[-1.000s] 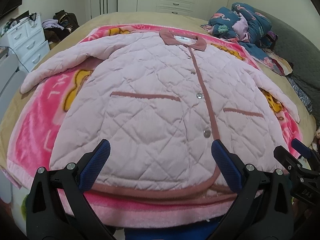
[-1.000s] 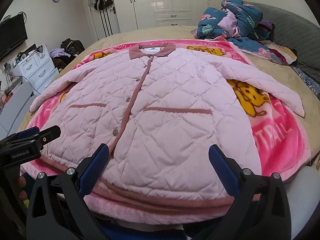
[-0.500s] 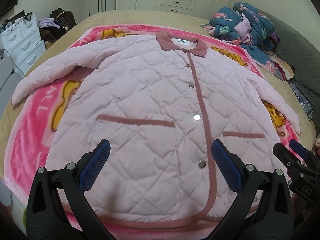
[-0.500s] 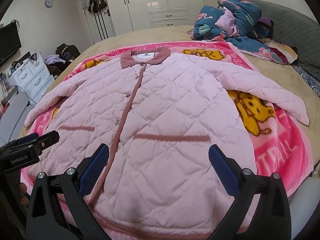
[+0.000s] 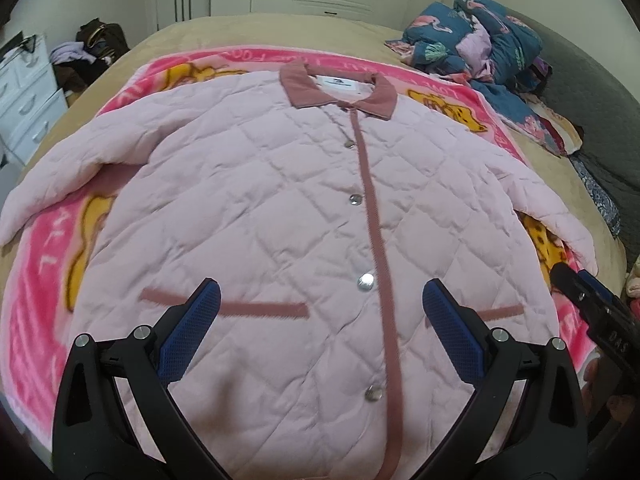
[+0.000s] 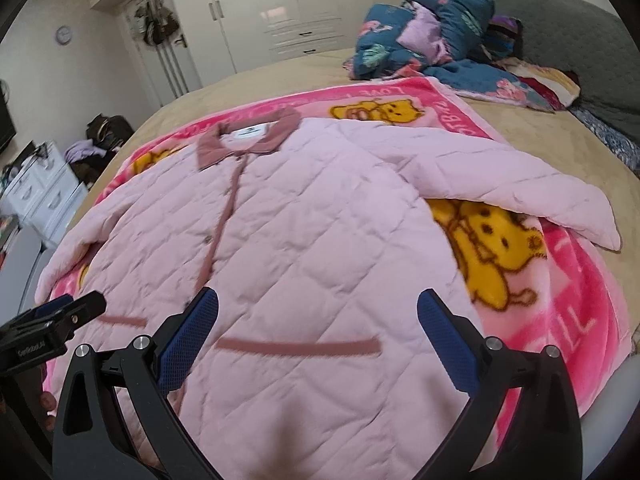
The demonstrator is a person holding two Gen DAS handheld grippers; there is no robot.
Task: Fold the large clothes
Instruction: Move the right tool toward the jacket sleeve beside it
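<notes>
A pale pink quilted jacket (image 5: 280, 216) (image 6: 320, 220) with a dusty-rose collar, placket and pocket trims lies flat and buttoned, front up, on a pink cartoon blanket (image 5: 44, 280) (image 6: 560, 292). Both sleeves are spread out to the sides. My left gripper (image 5: 320, 300) hovers open over the lower front, near the left pocket trim and the snaps. My right gripper (image 6: 318, 308) hovers open over the right pocket trim. Neither holds anything. Each gripper shows at the edge of the other's view.
The blanket covers a tan bed (image 5: 248, 32). A heap of dark blue patterned bedding (image 6: 432, 36) sits at the far right by a grey headboard (image 6: 568, 44). White drawers (image 5: 24, 96) and a clothes pile stand left of the bed; white wardrobes (image 6: 280, 12) line the far wall.
Both grippers have moved forward from beyond the hem to over the jacket's lower front, still open. The jacket has not moved.
</notes>
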